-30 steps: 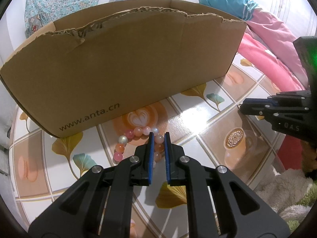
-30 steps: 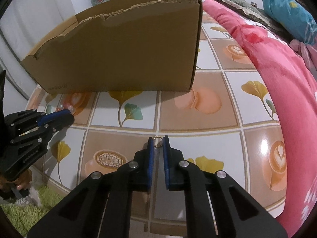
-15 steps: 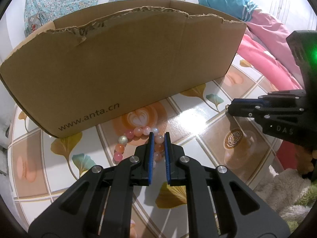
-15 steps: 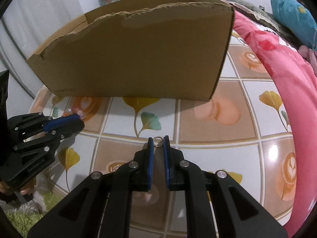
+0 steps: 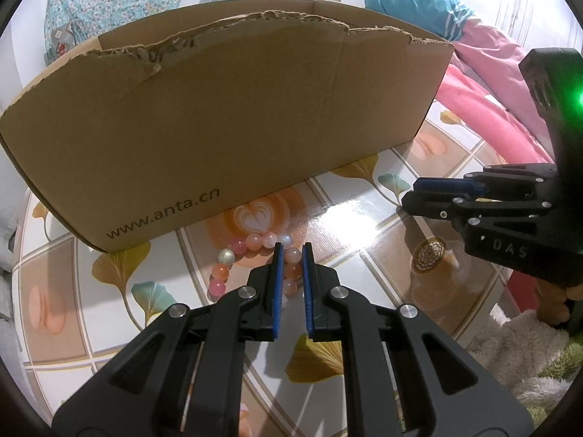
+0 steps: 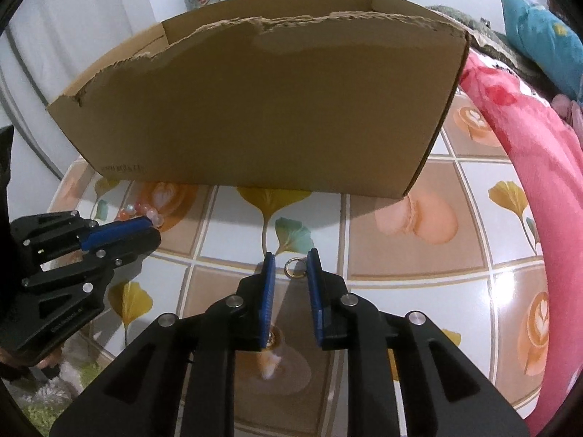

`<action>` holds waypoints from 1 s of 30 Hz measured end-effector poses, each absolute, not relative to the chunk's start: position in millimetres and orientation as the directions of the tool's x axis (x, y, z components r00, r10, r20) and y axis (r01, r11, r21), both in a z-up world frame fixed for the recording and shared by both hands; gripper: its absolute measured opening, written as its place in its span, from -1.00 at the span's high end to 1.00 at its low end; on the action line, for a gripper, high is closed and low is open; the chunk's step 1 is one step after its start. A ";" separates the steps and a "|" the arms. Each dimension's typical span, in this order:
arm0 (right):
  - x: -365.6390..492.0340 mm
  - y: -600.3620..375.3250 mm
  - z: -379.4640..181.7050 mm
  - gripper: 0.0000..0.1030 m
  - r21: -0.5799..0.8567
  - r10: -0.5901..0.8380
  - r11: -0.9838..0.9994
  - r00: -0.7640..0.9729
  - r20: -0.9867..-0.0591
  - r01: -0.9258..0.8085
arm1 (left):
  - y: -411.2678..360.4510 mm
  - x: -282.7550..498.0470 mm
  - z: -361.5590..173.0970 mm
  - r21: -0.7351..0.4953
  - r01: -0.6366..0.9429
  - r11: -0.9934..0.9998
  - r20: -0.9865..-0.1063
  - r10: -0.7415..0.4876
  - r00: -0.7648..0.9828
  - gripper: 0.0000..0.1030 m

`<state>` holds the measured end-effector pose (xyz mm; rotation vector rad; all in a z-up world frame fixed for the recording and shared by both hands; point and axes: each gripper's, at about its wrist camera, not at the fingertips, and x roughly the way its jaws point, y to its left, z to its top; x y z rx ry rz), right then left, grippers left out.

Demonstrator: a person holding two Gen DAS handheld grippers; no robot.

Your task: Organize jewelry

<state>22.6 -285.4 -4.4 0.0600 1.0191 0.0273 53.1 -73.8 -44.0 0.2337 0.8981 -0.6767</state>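
A cardboard box point(image 5: 226, 123) with a ragged torn top edge stands across the table point(image 5: 368, 218) in front of me, its long wall closing off everything beyond; "www.anta.cn" is printed low on the wall in my left view. The tabletop is glossy, tiled with ginkgo leaves, latte cups and macarons. A pink quilt point(image 6: 528, 167) runs along the right edge of the table, and a turquoise pillow point(image 5: 411, 3) lies behind it. Green shaggy fabric point(image 6: 40, 404) shows below the near left edge.

The bead bracelet point(image 5: 233, 255), pink, orange and pearly beads in a loop, lies on the table just in front of the box, over a latte-cup print. My left gripper point(image 5: 290, 251) reaches over its right side: the blue pads stand a narrow gap apart with two or three beads showing between them. I cannot tell whether the pads actually press on those beads.

The small metal ring point(image 6: 294, 267) lies flat on the table, well short of the box wall. My right gripper point(image 6: 290, 260) straddles it with the jaws moderately spread, the ring closer to the right pad, no firm clamp on it. Each gripper shows at the edge of the other's view, pointing inward
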 end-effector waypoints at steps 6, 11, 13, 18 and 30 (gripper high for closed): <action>13.0 -263.7 -5.0 0.76 0.042 0.031 0.999 0.532 -0.846 0.009 | -74.1 53.3 -44.1 -0.087 0.631 0.771 -0.784 -0.444 0.434 0.82; 13.3 -263.0 -6.9 0.76 0.048 0.035 0.999 0.535 -0.844 0.010 | -73.9 53.3 -44.1 -0.089 0.630 0.771 -0.783 -0.445 0.434 0.82; 12.7 -264.5 -4.7 0.76 0.054 0.039 0.998 0.537 -0.842 0.012 | -74.0 53.0 -43.9 -0.090 0.630 0.771 -0.783 -0.446 0.434 0.82; 13.6 -274.6 0.4 0.76 0.064 0.045 0.998 0.540 -0.840 0.016 | -75.9 52.2 -43.9 -0.085 0.633 0.770 -0.782 -0.445 0.437 0.82; 5.0 -288.2 9.6 0.76 0.090 0.064 0.996 0.568 -0.821 0.019 | -79.6 53.3 -44.3 -0.085 0.630 0.772 -0.782 -0.444 0.438 0.81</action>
